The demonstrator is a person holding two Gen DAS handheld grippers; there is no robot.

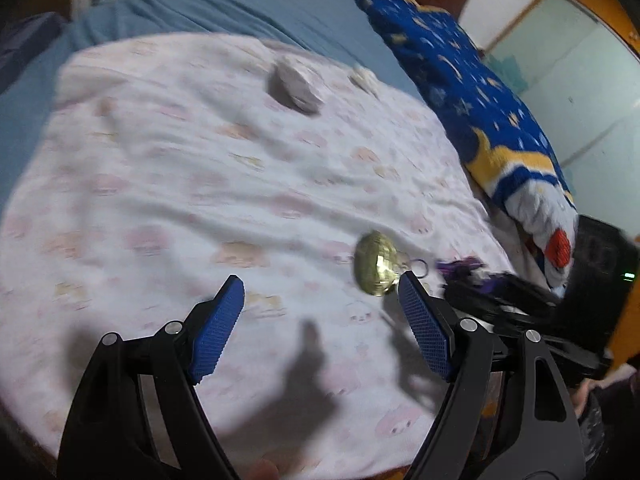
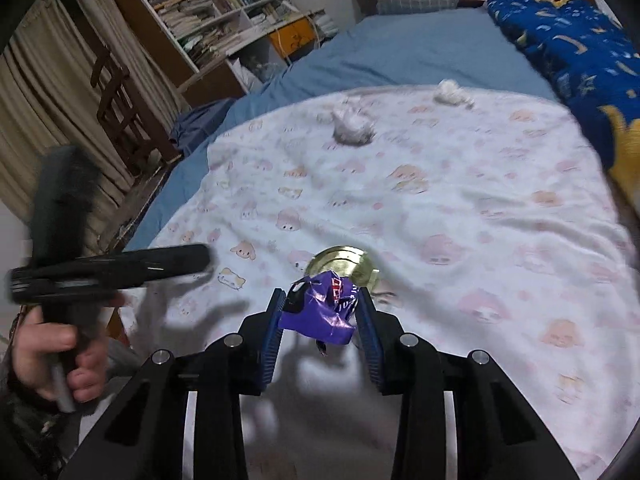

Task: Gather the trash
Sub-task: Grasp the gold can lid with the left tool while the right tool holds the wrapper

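My right gripper (image 2: 322,298) is shut on a crumpled purple wrapper (image 2: 324,312) and holds it just above the white patterned blanket (image 2: 460,208). A gold can lid (image 2: 344,266) lies on the blanket right beyond the wrapper; it also shows in the left wrist view (image 1: 374,264), just past my right fingertip there. My left gripper (image 1: 320,286) is open and empty above the blanket. Two crumpled white tissues lie farther up the bed: one (image 2: 352,124) (image 1: 294,86) nearer the middle, one (image 2: 450,92) (image 1: 364,78) near the blue sheet.
A blue star-patterned quilt (image 2: 580,64) (image 1: 472,92) runs along the bed's right side. A blue sheet (image 2: 400,48) covers the far bed. A bookshelf (image 2: 208,8) and wooden chair (image 2: 120,96) stand left of the bed. A black box (image 1: 604,276) sits at the right.
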